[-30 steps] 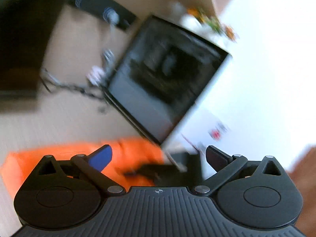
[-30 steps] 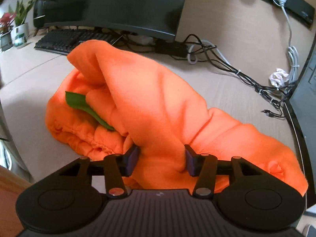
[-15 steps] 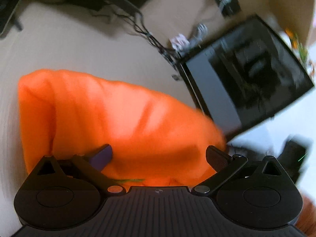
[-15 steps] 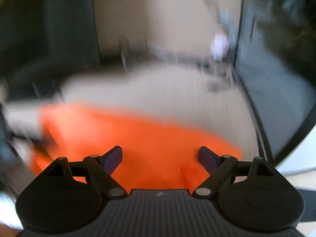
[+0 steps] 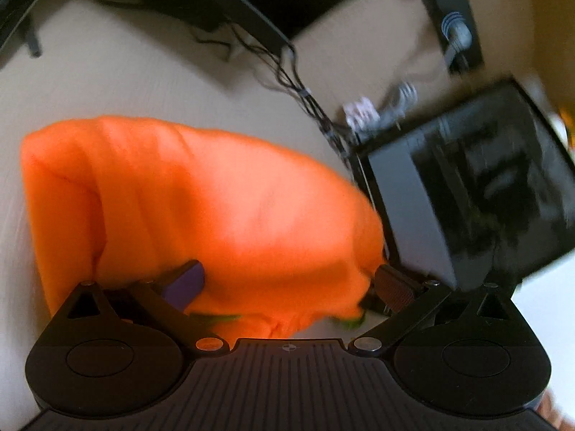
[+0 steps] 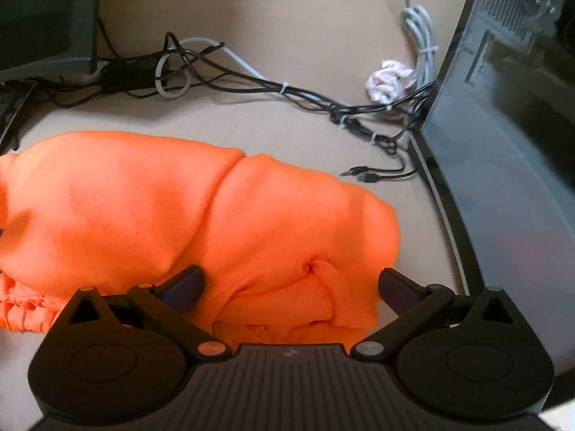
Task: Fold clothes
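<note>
An orange fleece garment (image 5: 201, 208) lies bunched on the beige desk (image 5: 107, 72); it also shows in the right wrist view (image 6: 172, 215), with a gathered hem at its left edge. My left gripper (image 5: 287, 283) is open, its jaws wide apart just above the garment's near edge. My right gripper (image 6: 291, 285) is open too, jaws wide over a crumpled fold of the garment. Neither holds cloth. A bit of green shows under the garment's near edge in the left wrist view.
A black computer case (image 6: 503, 143) stands right of the garment, close to it. Tangled black and grey cables (image 6: 251, 82) and a crumpled tissue (image 6: 388, 79) lie behind. A monitor base (image 6: 46, 18) stands at the back left. The left wrist view is blurred.
My right gripper has let go of the garment and opened wide. The garment has dropped from a raised heap to a flatter bundle. My left gripper has swung down over it.
</note>
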A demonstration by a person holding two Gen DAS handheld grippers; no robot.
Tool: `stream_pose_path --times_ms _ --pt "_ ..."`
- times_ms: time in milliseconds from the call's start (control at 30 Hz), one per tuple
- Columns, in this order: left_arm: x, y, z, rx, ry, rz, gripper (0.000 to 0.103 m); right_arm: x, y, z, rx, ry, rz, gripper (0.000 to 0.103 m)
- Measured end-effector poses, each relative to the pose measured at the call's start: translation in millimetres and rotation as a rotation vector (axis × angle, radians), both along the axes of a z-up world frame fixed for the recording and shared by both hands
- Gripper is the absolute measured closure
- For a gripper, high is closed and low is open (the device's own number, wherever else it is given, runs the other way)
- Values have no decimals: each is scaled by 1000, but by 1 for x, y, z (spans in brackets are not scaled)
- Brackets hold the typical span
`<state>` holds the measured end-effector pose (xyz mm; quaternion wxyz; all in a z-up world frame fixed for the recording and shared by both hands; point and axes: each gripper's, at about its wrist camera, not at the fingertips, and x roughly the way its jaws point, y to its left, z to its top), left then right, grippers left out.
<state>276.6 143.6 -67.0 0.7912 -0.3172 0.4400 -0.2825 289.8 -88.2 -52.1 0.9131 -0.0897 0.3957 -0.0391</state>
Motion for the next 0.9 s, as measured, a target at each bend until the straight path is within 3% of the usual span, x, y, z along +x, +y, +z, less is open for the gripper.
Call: stream_pose_path --times_ms 100,300,433,500,567,667,767,800,900 --pt "1 6 -2 -25 34 -29 0 -20 0 10 3 -38 -46 1" --pt "1 -1 -1 -37 114 -70 0 -62 -13 57 204 -131 -43 0" --pt "-13 -13 5 9 128 -113 0 -38 -21 59 372 -173 39 0" --pt "-23 -17 16 53 122 -154 0 -15 -27 41 456 -142 58 0" --pt "-30 -18 36 129 63 -234 0 9 -29 10 505 -55 -8 0" --pt "-33 -19 70 345 -131 -298 0 10 -26 -4 559 -105 -79 0" --pt "-19 -21 75 549 -262 -351 0 15 -18 -2 555 -98 -107 0" --pt "-10 -19 69 569 -265 -374 0 17 -15 -3 544 -104 -105 0" --pt "24 -9 43 519 -176 -430 0 17 2 -2 472 -125 -101 0"
